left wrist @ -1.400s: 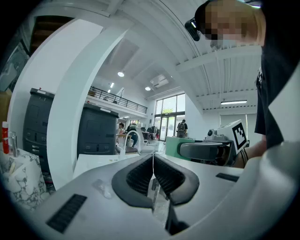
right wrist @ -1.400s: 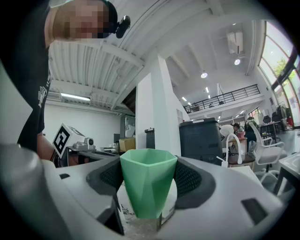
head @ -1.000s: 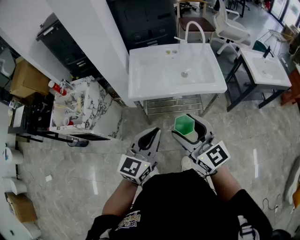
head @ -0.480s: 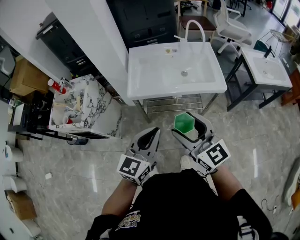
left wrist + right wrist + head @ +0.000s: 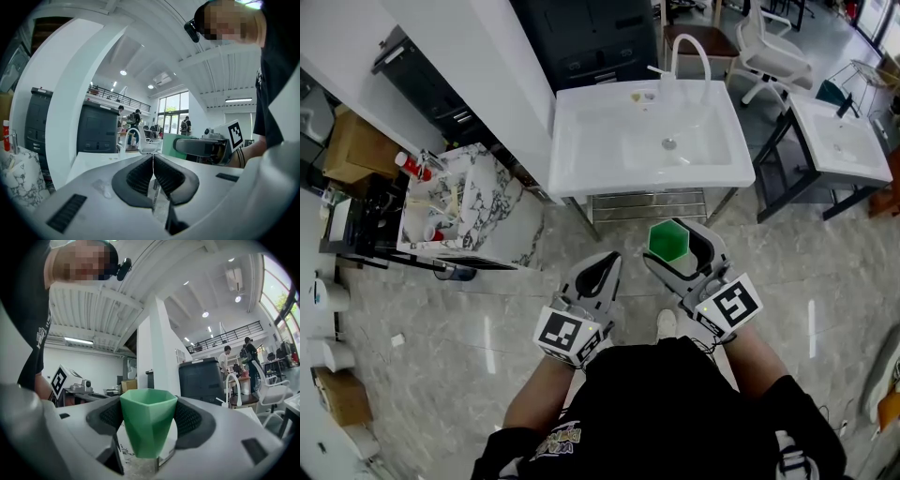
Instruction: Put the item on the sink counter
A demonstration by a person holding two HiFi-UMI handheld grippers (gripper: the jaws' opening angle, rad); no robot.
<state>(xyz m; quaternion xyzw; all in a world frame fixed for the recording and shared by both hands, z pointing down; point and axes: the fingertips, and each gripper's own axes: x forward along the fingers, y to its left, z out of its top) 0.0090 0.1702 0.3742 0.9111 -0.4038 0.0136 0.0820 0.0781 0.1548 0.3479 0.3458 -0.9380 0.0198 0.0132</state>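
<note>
Clamping an upright green faceted plastic cup, the right gripper hangs near the white ceramic sink; the left gripper, beside it, is closed and empty.

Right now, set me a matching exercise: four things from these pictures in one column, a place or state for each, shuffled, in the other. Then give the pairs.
Things:
1. green cup
2. left claw
3. big white sink
4. marble counter

Place or state:
A. shut, with nothing in it
B. left of the big white sink
C. gripped between the pads of the right claw
D. straight ahead, top middle of the head view

Pairs: 1-C, 2-A, 3-D, 4-B
</note>
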